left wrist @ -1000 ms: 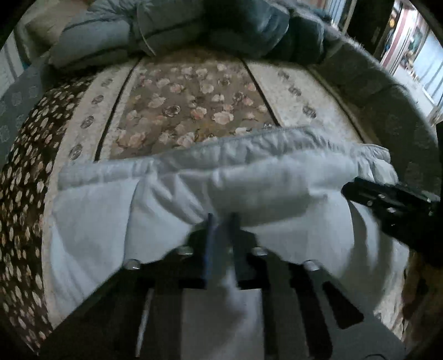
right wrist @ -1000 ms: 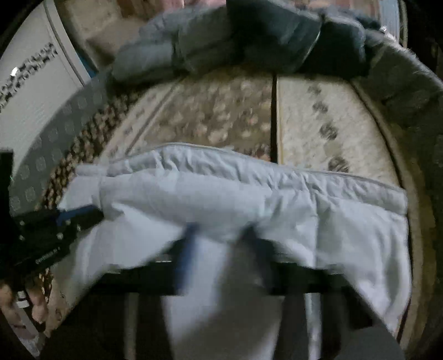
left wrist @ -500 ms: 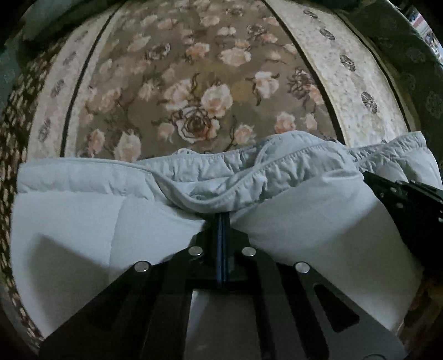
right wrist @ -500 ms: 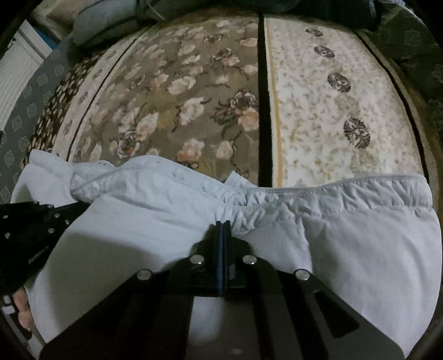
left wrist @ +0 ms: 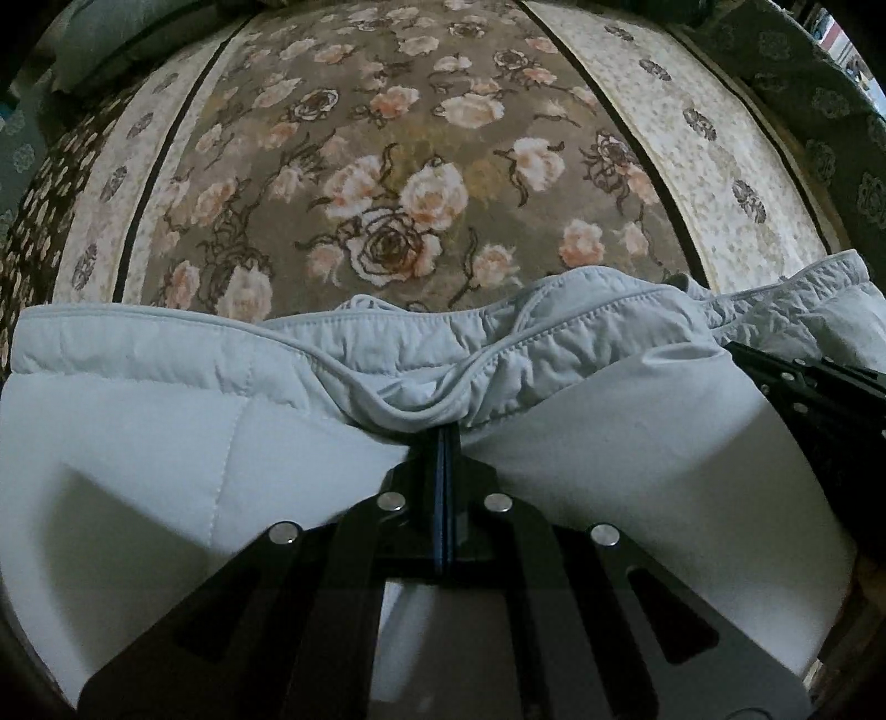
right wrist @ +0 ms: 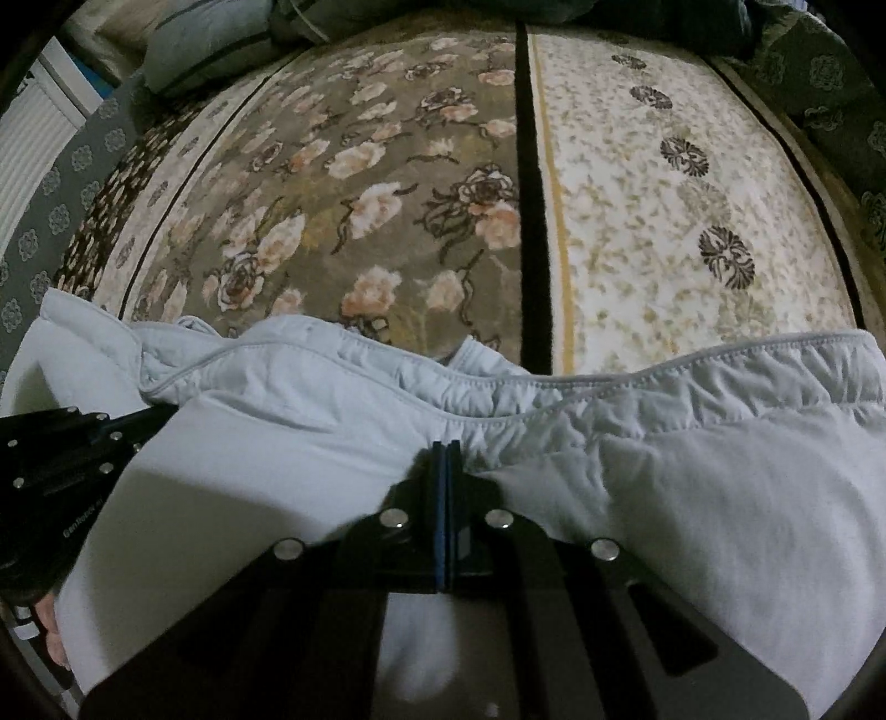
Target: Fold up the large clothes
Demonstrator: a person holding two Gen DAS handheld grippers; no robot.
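A pale blue padded garment (left wrist: 183, 432) lies folded on a floral blanket, its stitched hem edge bunched toward the far side; it also shows in the right wrist view (right wrist: 692, 476). My left gripper (left wrist: 444, 437) has its jaws pressed together at the hem, with a fold of the garment bunched at its tip. My right gripper (right wrist: 446, 451) is likewise shut, its tip at the hem further right. Each gripper shows in the other's view: the right one (left wrist: 814, 399) and the left one (right wrist: 61, 448).
The floral blanket (left wrist: 398, 183) covers the bed, with a cream band (right wrist: 664, 210) on the right. A grey pillow (right wrist: 210, 44) and dark bedding lie at the far end. A white radiator (right wrist: 33, 138) stands at the left.
Both grippers closed from open and carried the garment's hem forward and down over the blanket. The views tilted down and the far pillows left the frame. Since half a second ago little has moved.
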